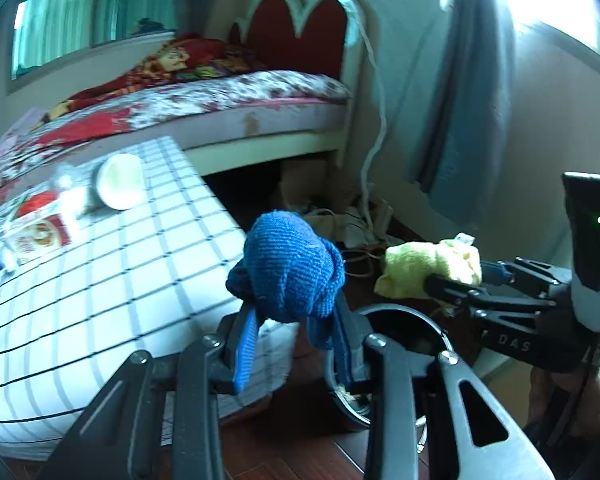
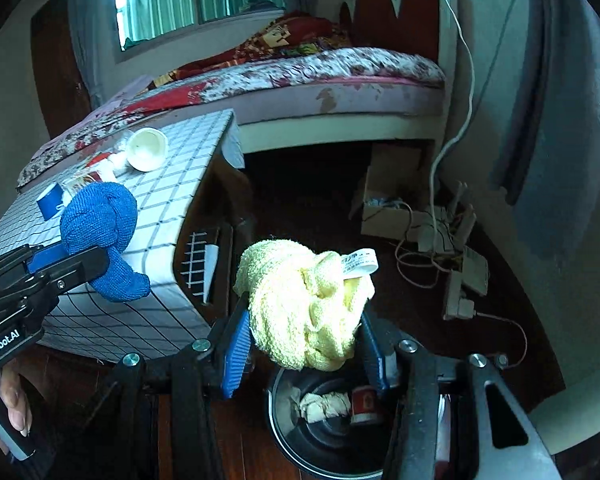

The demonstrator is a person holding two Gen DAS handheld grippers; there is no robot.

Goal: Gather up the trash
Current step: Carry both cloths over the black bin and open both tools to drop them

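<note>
Both claws hover above an open bin (image 2: 300,432). The left gripper (image 1: 296,344) clamps a knotted blue cloth (image 1: 294,268); the right gripper (image 2: 304,348) clamps a yellow cloth (image 2: 304,308). Next, likely: lower, open over the bin.

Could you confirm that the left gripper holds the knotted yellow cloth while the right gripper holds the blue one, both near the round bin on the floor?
Not quite: the colours are swapped. The left gripper holds the knotted blue cloth, as the left wrist view shows, and the right gripper holds the yellow cloth. Both are indeed near the round bin on the floor.
</note>
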